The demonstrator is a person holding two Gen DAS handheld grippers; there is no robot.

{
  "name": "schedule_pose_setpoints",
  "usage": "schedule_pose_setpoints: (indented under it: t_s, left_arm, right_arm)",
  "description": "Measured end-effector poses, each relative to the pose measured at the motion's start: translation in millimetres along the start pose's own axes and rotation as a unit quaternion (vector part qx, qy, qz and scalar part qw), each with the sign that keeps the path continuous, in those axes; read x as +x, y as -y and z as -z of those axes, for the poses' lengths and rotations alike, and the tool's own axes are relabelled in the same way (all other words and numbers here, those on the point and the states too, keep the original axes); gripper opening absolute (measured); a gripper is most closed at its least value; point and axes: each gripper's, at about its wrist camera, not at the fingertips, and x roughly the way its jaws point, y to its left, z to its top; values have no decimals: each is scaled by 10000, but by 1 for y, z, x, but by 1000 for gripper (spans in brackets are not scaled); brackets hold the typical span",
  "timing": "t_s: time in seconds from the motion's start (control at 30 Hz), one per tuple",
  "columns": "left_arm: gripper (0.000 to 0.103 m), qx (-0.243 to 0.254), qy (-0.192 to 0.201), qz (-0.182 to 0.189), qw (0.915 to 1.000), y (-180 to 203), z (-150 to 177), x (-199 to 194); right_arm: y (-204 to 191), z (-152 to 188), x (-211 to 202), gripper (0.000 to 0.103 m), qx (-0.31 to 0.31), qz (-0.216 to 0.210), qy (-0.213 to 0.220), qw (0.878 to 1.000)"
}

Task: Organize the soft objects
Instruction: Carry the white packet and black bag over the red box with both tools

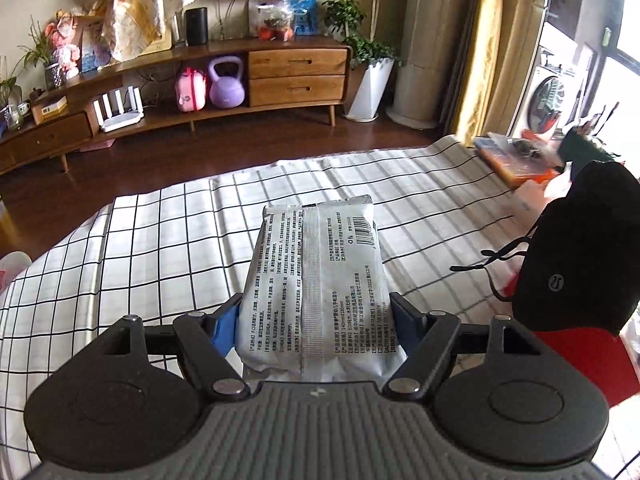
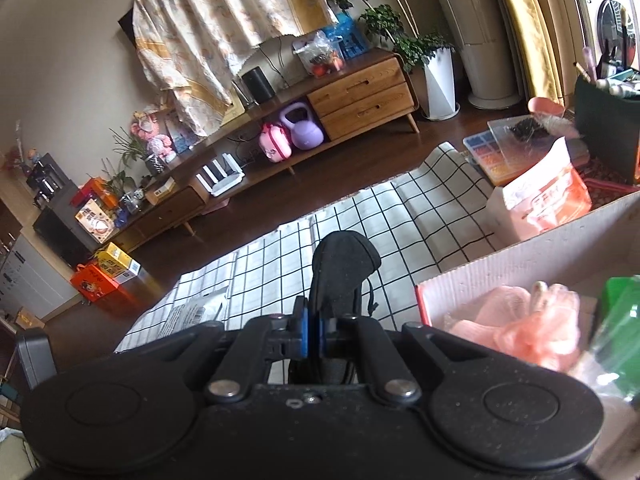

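Cardboard box (image 2: 532, 264) lies just right of the right tool (image 2: 316, 330), clamped on a black pouch (image 2: 340, 268); left tool (image 1: 316, 322) grips a wipes pack (image 1: 320, 280).

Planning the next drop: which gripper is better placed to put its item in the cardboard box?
Right, probably. The right gripper holds the black pouch with the cardboard box just beside it; the left gripper, gripping the white wipes pack, faces only the checked cloth.
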Motion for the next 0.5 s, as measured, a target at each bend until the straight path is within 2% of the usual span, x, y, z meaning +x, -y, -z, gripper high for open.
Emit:
schedule_pose_setpoints:
  t_s: [0.23,0.5]
  left_arm:
    - [75,168,54,349,9992,41,1,-57]
    - [75,506,170,751,9958,107,2,-98]
  right_arm:
    - [3,-1,-70,4,-68,-84,259,9996]
    - [21,-3,-138,4,-118,27,738,9972]
